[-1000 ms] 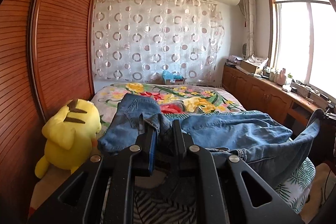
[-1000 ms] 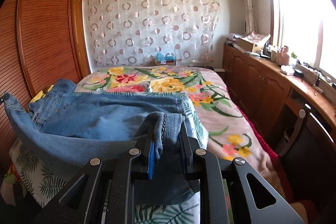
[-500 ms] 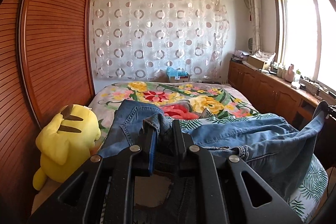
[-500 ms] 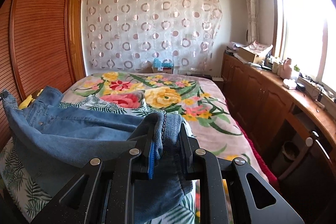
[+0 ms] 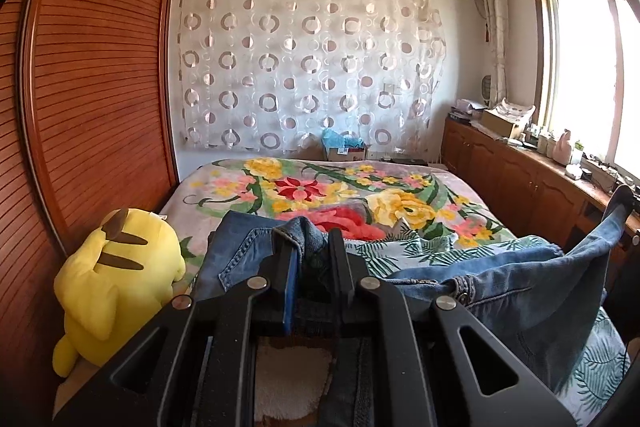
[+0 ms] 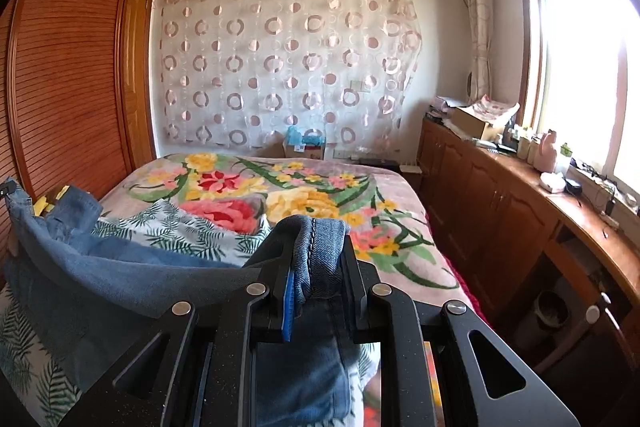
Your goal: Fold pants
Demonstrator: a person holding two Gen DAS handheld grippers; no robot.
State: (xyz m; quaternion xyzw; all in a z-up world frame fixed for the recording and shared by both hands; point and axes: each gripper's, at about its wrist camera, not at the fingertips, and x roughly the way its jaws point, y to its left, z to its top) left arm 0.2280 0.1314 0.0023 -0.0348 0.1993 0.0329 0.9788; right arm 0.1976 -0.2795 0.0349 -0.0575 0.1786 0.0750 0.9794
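Blue denim pants [image 5: 520, 291] hang stretched between my two grippers above the near end of the bed [image 5: 248, 187]. In the left wrist view my left gripper [image 5: 310, 247] is shut on a bunched edge of the pants, and the cloth runs right and up to the other grip at the frame's edge. The right wrist view has my right gripper [image 6: 316, 247] shut on a folded, stitched edge of the pants [image 6: 100, 279], which sag away to the left. Part of the pants drapes below both grippers, out of sight.
A yellow plush toy [image 5: 116, 279] sits at the bed's left edge against the wooden wardrobe [image 5: 92, 99]. A fern-print sheet [image 6: 180, 227] lies over the floral blanket. A low wooden cabinet [image 6: 500, 195] with clutter lines the right wall under the window.
Both grippers have drawn back toward the near end of the bed, pulling the pants with them. More floral blanket and fern sheet now shows beyond the denim. Both grips are unchanged.
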